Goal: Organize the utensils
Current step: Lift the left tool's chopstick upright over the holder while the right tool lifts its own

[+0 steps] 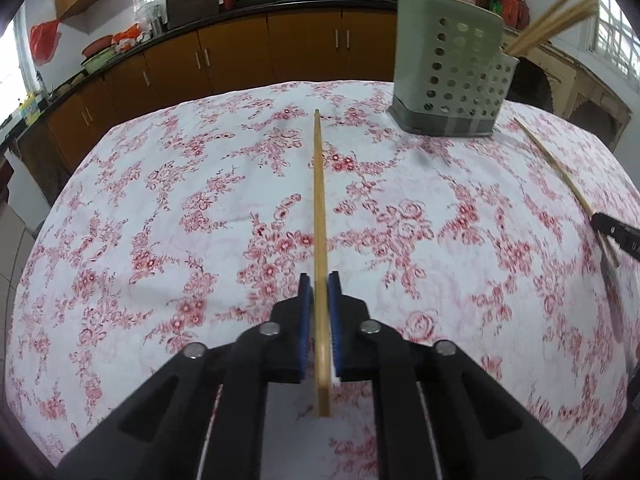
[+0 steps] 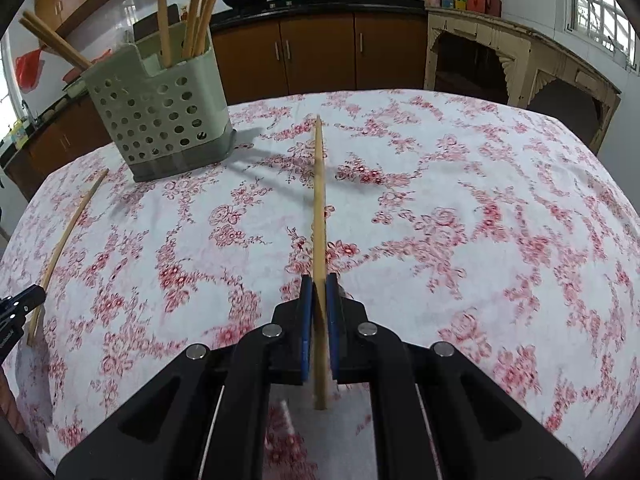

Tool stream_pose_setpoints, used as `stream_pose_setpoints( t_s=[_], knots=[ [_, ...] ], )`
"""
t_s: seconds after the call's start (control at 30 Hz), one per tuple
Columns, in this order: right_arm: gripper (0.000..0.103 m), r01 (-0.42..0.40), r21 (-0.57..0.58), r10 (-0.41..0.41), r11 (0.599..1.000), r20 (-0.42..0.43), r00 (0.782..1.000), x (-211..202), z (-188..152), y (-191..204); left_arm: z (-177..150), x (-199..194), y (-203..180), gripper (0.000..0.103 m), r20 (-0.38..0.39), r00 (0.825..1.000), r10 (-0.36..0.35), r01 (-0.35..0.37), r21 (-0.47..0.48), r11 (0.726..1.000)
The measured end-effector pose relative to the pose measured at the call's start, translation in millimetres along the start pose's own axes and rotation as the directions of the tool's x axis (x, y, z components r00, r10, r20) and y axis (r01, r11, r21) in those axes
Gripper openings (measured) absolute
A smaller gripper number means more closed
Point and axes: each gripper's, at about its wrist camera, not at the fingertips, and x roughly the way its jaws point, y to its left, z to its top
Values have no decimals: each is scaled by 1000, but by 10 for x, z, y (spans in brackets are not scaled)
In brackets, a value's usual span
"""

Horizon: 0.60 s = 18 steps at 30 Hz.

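Chopsticks, wooden, light, stiff, prone to pivot: one (image 1: 320, 216) pinched near its butt by left gripper (image 1: 319, 292), another (image 2: 319, 208) likewise by right gripper (image 2: 319, 292), both over floral tablecloth (image 1: 160, 200) near perforated holder (image 1: 452, 76).

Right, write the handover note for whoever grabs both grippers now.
Left gripper: shut on a chopstick that points out over the table.
Right gripper: shut on a second chopstick, held the same way.
Holder: perforated, upright at the table's far side, between the two grippers, already with several chopsticks standing in it.
Done: those in the holder; both loose ones gripped.
Left: drop both held chopsticks into the holder. No other loose utensil shows on the cloth.
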Motion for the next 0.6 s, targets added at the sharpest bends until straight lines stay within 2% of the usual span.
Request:
stream_pose_setpoints(
  t_s=[0.23, 0.37, 0.6],
  knots=[
    [8, 12, -2, -12, 1000, 92, 996, -371, 24, -112, -59, -176, 22, 8, 19, 1000, -11, 10, 27, 1000],
    [8, 11, 6, -12, 1000, 133, 991, -526, 72, -157, -1, -371, 69, 8, 70, 997, -23, 22, 19, 1000],
    [8, 15, -8, -13, 1000, 176, 984, -663, 127, -132, 164, -729, 145, 8, 182, 983, -36, 37, -1, 999]
  ],
)
